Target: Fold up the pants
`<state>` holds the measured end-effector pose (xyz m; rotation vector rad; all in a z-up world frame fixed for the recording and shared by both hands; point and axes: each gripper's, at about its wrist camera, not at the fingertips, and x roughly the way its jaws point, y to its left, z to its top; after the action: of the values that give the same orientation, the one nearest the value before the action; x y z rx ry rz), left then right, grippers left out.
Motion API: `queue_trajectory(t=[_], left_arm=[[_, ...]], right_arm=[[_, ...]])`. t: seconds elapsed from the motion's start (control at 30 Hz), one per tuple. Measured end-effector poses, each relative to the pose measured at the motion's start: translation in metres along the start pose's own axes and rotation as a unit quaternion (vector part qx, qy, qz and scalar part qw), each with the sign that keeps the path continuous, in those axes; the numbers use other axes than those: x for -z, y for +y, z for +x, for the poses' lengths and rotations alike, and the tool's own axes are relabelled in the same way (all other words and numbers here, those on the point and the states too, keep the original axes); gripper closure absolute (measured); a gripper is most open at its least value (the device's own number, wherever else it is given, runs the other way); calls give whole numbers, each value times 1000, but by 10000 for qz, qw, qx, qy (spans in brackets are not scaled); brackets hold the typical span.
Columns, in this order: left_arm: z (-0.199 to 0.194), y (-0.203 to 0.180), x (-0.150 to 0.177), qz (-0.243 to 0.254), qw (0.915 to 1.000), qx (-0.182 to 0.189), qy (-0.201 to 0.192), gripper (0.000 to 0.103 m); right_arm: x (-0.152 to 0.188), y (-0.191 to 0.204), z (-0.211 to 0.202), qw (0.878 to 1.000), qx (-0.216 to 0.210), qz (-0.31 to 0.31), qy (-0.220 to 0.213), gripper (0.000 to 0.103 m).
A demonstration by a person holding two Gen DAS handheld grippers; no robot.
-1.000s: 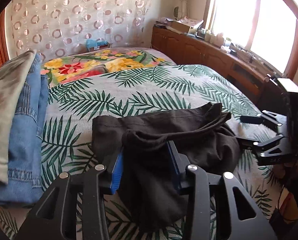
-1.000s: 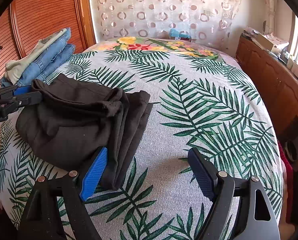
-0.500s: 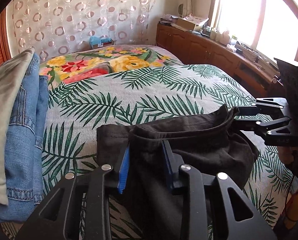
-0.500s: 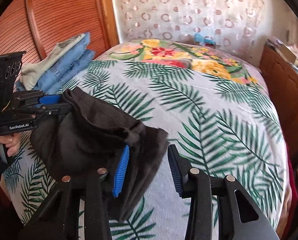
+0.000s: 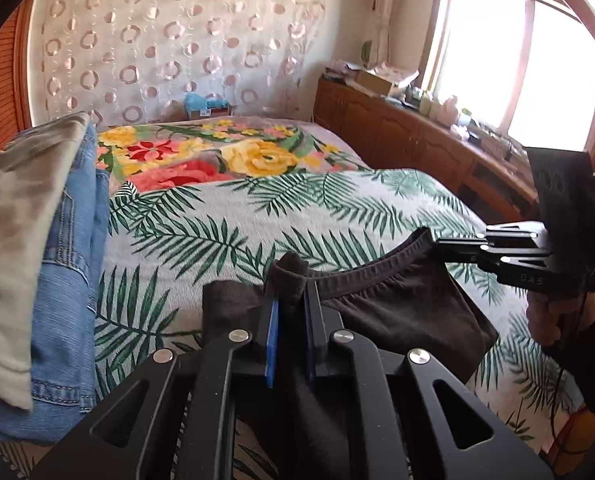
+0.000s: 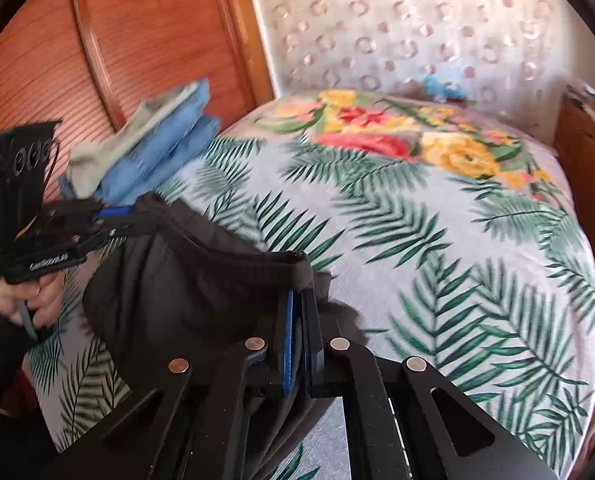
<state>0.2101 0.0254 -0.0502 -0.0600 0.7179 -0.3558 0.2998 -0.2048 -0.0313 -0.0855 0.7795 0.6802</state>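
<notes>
A bed (image 5: 337, 208) covered by a palm-leaf spread, with a floral blanket (image 5: 201, 156) at its far end, fills the left wrist view; behind it hangs a curtain with ring patterns (image 5: 169, 40), and a wooden cabinet (image 5: 409, 140) runs under a bright window on the right. A pile of folded jeans (image 5: 73, 280) lies along the left edge of the bed. The dark pants (image 5: 397, 304) sit on the near part of the spread, their waistband lifted and stretched between both tools. The left gripper (image 5: 291, 296) has just been closing and now pinches one end of the waistband between its blue pads, while the right gripper (image 5: 449, 250), seen from the side, clamps the other end. In the right wrist view a wooden wardrobe door (image 6: 117, 40) stands behind the bed (image 6: 457, 260). The right gripper (image 6: 299, 304) has just been closing too, and its pads press on the waistband of the pants (image 6: 185, 280). At left, a hand (image 6: 25, 296) holds the left gripper (image 6: 125, 216) clenched on the far end.
</notes>
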Motion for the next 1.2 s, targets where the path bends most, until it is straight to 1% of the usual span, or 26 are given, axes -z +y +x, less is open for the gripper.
queue_trajectory(t=[0.07,0.17,0.23,0.27,0.3,0.33,0.37,0.43,0.47,0.53,0.57,0.6,0.67,0.73,0.8,0.9,0.93,1.0,1.03,1.1,1.2], left_arm=[[5,0,-1,13,9998,-160,100,91],[9,3,3,-10,9994,-207,260,84],[8,3,6,27,9992,-248,314,71],[7,2,7,55,9991,-279,311,66],[5,2,8,62,9991,-280,304,54],[3,2,9,60,9992,-236,307,48],[1,2,11,56,9992,-195,342,44],[-5,2,15,40,9993,-166,335,27],[-7,1,17,35,9993,-156,326,26],[-13,1,23,9,9992,-118,369,26],[-15,0,26,-10,9992,-127,381,26],[-17,-1,30,-22,9991,-150,384,26],[-22,-3,37,6,9990,-206,409,26],[-29,-5,44,2,9989,-239,399,26],[-37,-7,52,-17,9992,-183,363,27],[-43,-7,59,-34,9991,-139,393,41],[-44,-8,63,-36,9991,-93,416,48],[-44,-10,67,-17,9989,-56,471,55],[-44,-11,69,4,9988,-46,495,62],[-43,-13,72,21,9986,-50,534,64],[-38,-13,75,23,9982,-97,594,65]], right_arm=[[-1,-2,-3,9998,140,116,-90,100],[0,0,4,9992,370,103,63,100],[2,1,7,9991,389,107,122,100],[3,1,7,9991,388,131,138,100],[1,3,7,9991,382,144,130,100],[2,3,4,9991,378,163,96,100],[3,3,0,9990,391,193,62,100],[4,8,-10,9990,406,204,54,100],[8,9,-13,9988,430,213,73,98],[13,14,-20,9985,486,231,99,92],[17,16,-25,9985,480,230,107,86],[21,19,-30,9984,495,231,125,77],[30,25,-39,9982,537,225,159,71],[38,30,-49,9981,529,240,185,71],[49,32,-56,9980,499,298,241,71],[60,37,-62,9979,485,325,277,71],[62,38,-64,9978,483,354,279,71],[66,38,-68,9978,435,431,269,71],[67,38,-68,9976,441,451,275,71],[70,38,-70,9976,412,466,294,71],[71,39,-69,9973,387,525,329,71]])
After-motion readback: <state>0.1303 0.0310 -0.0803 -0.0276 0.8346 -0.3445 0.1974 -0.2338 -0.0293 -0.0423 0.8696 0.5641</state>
